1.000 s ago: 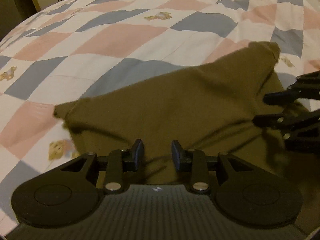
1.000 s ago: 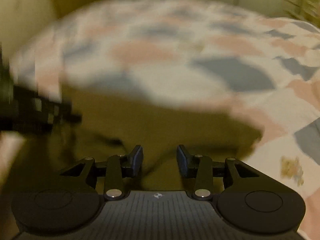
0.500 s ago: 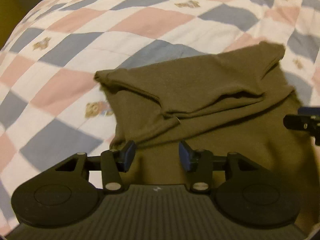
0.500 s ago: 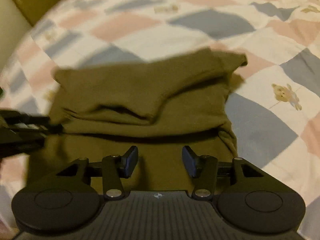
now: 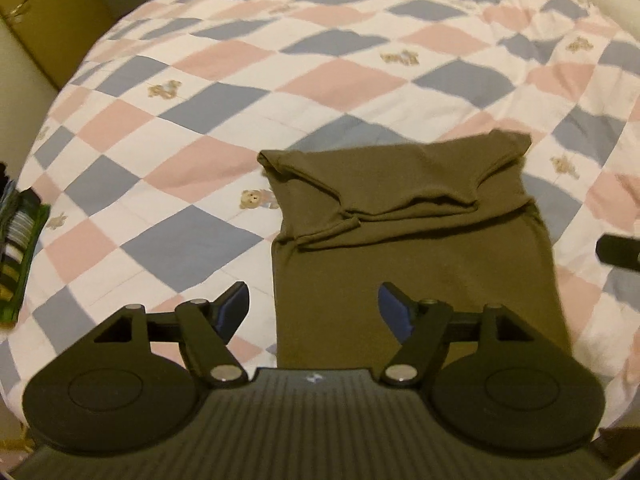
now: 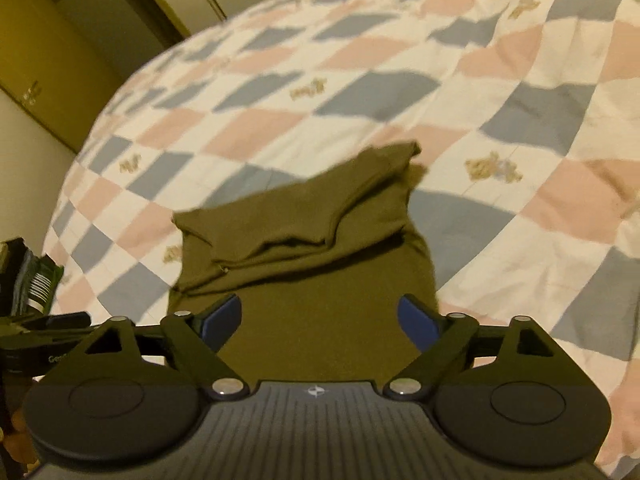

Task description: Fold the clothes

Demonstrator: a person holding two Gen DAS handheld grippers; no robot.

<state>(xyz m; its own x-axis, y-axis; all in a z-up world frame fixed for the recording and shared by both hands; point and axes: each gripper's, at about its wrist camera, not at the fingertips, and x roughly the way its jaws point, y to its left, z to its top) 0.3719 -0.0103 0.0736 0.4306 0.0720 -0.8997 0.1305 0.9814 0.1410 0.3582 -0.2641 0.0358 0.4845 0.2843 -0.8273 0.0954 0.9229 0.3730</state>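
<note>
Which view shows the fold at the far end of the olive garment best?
The left wrist view. The garment lies sharp there, with the folded-over flap's layered edges and both far corners plain. The right wrist view shows the same flap slightly blurred, from a lower angle, its far right corner soft.

bare quilt point(image 5: 208, 128) rings the shirt point(image 5: 416, 248); green pile point(image 5: 18, 252) far left

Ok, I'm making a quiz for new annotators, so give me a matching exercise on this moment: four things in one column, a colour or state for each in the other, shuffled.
Things:
1. olive garment
2. left gripper
3. quilt
4. teddy bear print

States:
A. checked pink, blue and white
B. lies partly folded on the bed
C. beside the garment's left edge
D. fingers wide apart, holding nothing

Pairs: 1-B, 2-D, 3-A, 4-C
</note>
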